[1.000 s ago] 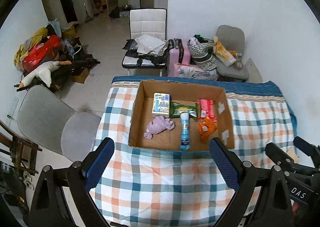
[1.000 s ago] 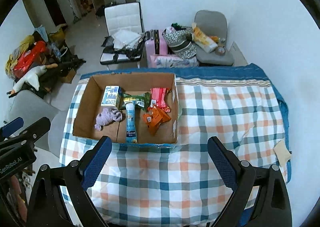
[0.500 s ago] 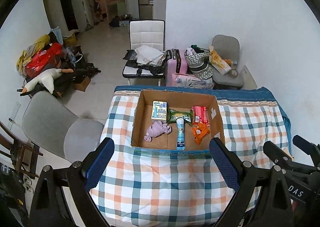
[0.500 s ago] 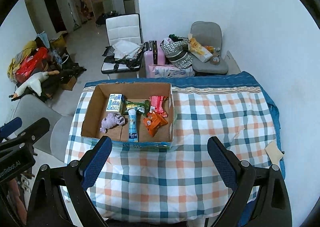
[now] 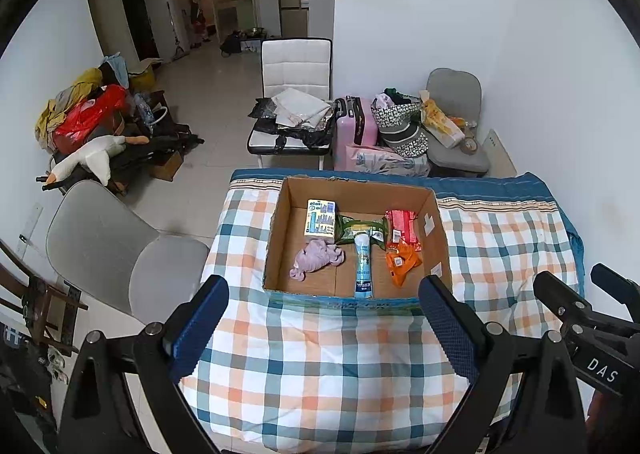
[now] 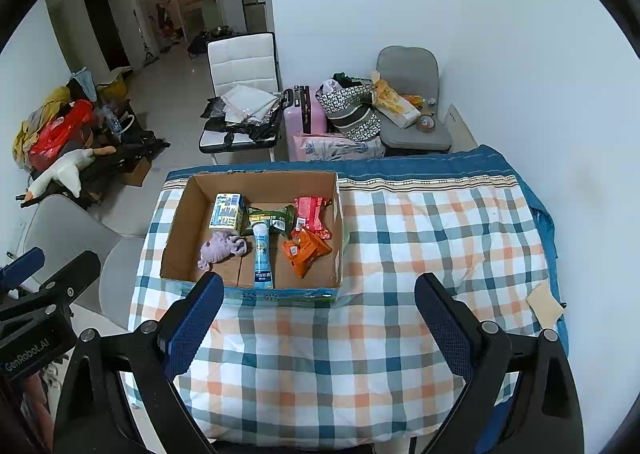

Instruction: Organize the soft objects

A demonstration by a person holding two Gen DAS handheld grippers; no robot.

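Left tongs [image 5: 324, 328]: blue-padded fingers spread wide, nothing between them, held above the checked cloth [image 5: 320, 382].
Right tongs [image 6: 318, 324]: likewise spread wide and holding nothing, over the same cloth, to the right of the left pair.
Cardboard box [image 5: 276, 238]: open-topped, resting on the cloth just beyond both pairs, toward the left side.
Inside the box (all on its floor):
- purple cloth [image 5: 318, 258], crumpled, front left;
- blue tube [image 5: 362, 266], lying lengthwise, just right of it;
- orange packet [image 5: 401, 264], further right;
- red packet [image 5: 403, 225], green packet [image 5: 362, 228] and small carton [image 5: 321, 215] along the back.
Grey chair [image 5: 120, 250]: left of the table.
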